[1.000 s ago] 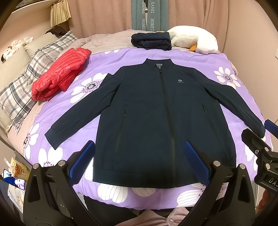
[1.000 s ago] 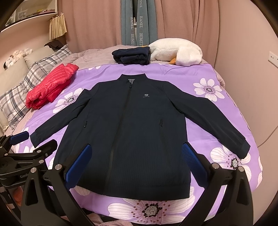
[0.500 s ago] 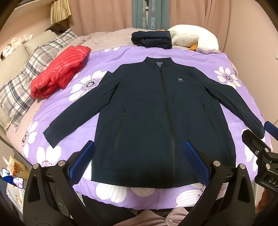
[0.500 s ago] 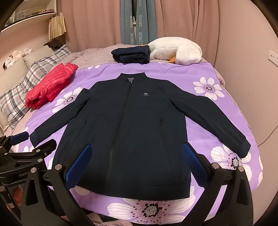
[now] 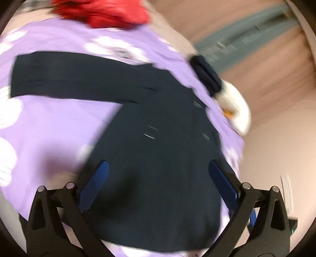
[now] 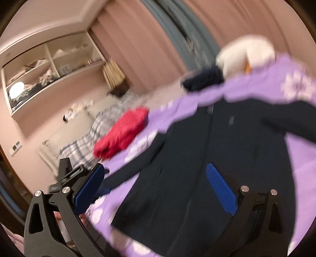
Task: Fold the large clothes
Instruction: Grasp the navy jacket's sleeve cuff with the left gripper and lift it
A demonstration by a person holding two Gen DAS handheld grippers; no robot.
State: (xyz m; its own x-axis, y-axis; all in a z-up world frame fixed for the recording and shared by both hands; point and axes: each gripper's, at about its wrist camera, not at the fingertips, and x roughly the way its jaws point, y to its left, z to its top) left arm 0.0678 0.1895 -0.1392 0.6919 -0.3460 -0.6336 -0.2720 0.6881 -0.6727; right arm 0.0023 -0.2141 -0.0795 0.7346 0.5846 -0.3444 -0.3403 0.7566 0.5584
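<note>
Both views are motion-blurred and tilted. In the left wrist view, a purple flowered bedspread [image 5: 49,122] covers the bed, and the dark navy jacket [image 5: 158,158] lies flat on it, front up. One sleeve [image 5: 69,79] stretches out toward the left edge of the frame. Beyond the sleeve a red puffer jacket [image 5: 110,13] sits bunched on the bedspread, apart from the navy one. Further right, past the collar, lies a folded dark garment [image 5: 205,73], and just beside it a white plush toy [image 5: 235,104] in front of the pink curtain [image 5: 266,65]. The left tool [image 5: 158,170] hangs above the jacket's lower body with its blue-padded fingers spread wide, gripping nothing.

In the right wrist view, a wall shelf [image 6: 49,65] and a plaid pillow [image 6: 86,138] show at the left. The right tool [image 6: 154,174] is also spread and empty above the jacket's hem area. Nothing lies on the jacket itself.
</note>
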